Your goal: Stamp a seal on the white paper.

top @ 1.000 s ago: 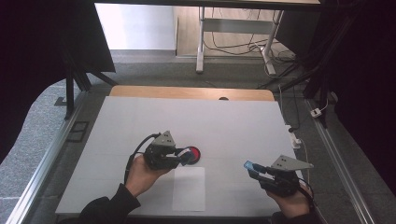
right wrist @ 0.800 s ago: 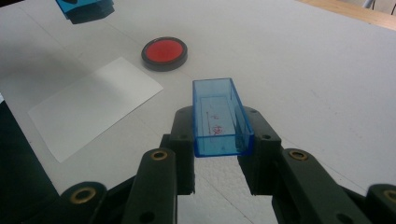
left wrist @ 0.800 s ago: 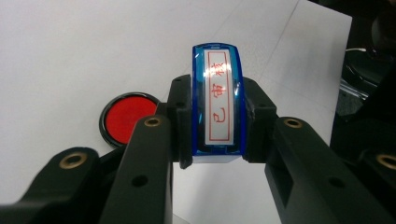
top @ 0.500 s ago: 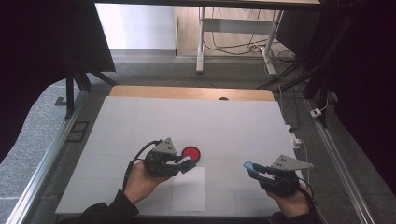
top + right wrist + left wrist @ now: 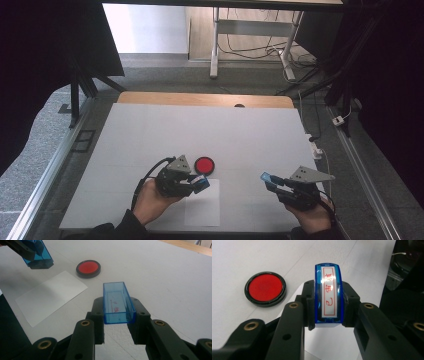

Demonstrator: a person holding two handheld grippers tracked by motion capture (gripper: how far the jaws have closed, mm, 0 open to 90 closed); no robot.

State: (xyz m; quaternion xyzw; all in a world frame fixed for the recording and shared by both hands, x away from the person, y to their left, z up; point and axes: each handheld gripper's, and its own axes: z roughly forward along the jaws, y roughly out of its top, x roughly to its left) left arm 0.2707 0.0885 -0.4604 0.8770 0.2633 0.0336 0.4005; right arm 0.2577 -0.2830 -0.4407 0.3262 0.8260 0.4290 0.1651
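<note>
- The left gripper (image 5: 200, 183) is clenched on the stamp (image 5: 328, 295): both black jaws press its blue sides, and the label with red characters faces the left gripper view.
- In the high view that stamp (image 5: 201, 183) hangs over the top edge of the paper (image 5: 202, 206), just below and a little left of the ink pad (image 5: 204, 165), apart from it.
- The left hand (image 5: 150, 200) comes in from the bottom edge, wrapped around the gripper body, which lies about level and points right, toward the paper; its cable loops back over the wrist.
- The right gripper (image 5: 267, 180) is clenched on the cap (image 5: 118, 302), a clear blue open box held by its two long sides, with its open end pointing away from the jaws.
- In the high view the cap (image 5: 266, 178) sits well right of the ink pad and right of the paper's edge, clear of both.
- The right hand (image 5: 310, 212) is low at the table's near edge, with the gripper level and aimed left, toward the paper.
- The ink pad is round, black-rimmed and red, with its lid off, and lies flat on the white table (image 5: 200, 130) just beyond the paper's top edge.
- Beyond the ink pad the table is bare up to the wooden strip (image 5: 150, 98) at its far edge; bare surface also lies between the paper and the cap.
</note>
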